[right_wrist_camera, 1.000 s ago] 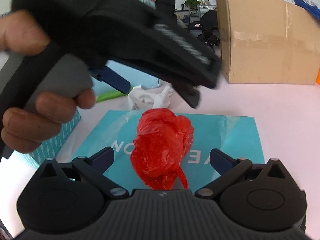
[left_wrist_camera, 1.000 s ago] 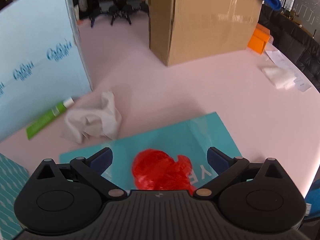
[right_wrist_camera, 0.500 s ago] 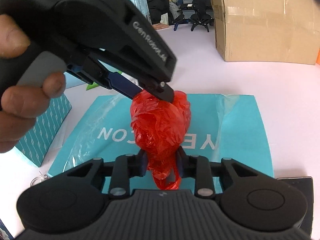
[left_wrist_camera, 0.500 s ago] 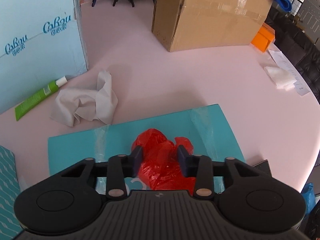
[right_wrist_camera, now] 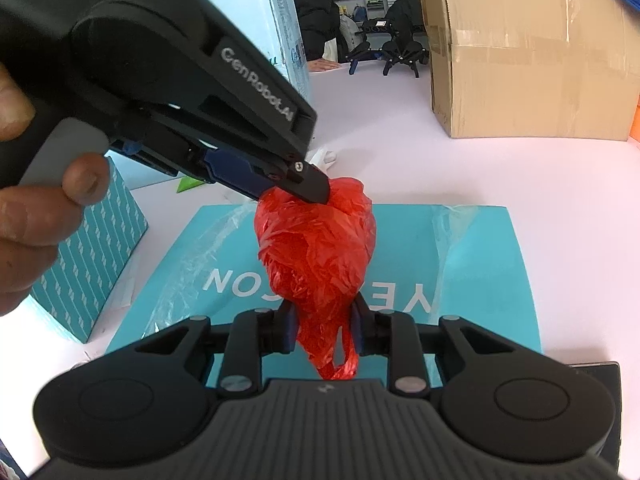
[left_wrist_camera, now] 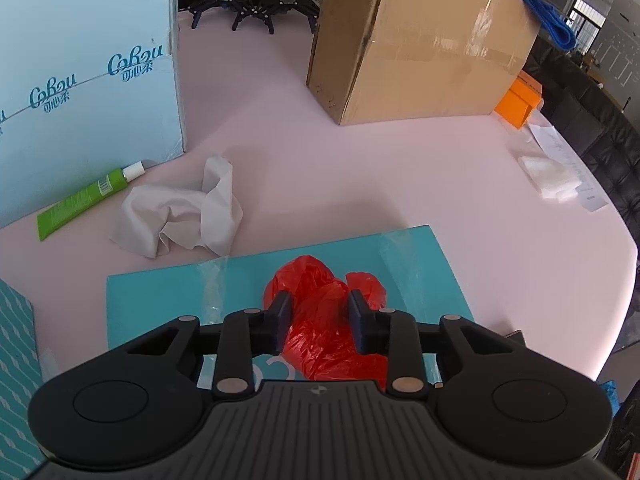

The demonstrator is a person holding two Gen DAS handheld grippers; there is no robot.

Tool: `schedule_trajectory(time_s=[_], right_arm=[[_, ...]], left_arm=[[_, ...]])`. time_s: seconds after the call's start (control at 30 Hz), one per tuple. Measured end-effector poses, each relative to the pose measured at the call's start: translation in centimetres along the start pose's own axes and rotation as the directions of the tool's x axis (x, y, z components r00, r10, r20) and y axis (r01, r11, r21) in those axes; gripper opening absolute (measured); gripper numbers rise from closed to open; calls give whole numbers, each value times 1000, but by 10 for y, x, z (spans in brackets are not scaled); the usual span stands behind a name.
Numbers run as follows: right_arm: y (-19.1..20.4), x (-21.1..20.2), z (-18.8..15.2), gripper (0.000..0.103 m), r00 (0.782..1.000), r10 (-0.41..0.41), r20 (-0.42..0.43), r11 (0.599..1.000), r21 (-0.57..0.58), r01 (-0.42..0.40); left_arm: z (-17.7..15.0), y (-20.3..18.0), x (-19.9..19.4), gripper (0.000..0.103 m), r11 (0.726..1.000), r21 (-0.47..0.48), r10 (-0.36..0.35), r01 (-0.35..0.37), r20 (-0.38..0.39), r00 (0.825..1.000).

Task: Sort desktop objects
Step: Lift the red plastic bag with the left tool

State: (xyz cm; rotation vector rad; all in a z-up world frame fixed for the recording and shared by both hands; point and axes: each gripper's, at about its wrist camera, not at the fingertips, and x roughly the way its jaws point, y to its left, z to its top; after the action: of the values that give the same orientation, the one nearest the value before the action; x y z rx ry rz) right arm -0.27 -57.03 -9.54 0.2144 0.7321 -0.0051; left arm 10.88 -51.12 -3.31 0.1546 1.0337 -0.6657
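Right wrist view shows the change: both claws, wide apart a second ago, have since closed on the red plastic bag [right_wrist_camera: 316,248]. The right claw [right_wrist_camera: 325,325] pinches its lower tail, and the left claw [left_wrist_camera: 318,322] grips the crumpled top, above the teal box [right_wrist_camera: 472,264] on the tabletop [left_wrist_camera: 400,184]. With two holds secured, the bag looks ready for lifting or folding.

Middle letters of the teal envelope [right_wrist_camera: 460,264] print hidden behind the red plastic bag [right_wrist_camera: 320,248]; near edge lost under the right gripper [right_wrist_camera: 322,326]. Green tube [left_wrist_camera: 86,200] label too small to read; patterned box [left_wrist_camera: 16,380] cut off at left.
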Motion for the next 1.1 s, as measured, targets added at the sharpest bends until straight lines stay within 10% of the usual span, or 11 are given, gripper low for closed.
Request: schedule_trajectory(time_s=[1.1], right_arm=[[44, -26, 14, 27, 993, 40, 115, 987, -157, -21]], left_arm=[[-26, 51, -71, 22, 983, -179, -10, 39, 159, 987]])
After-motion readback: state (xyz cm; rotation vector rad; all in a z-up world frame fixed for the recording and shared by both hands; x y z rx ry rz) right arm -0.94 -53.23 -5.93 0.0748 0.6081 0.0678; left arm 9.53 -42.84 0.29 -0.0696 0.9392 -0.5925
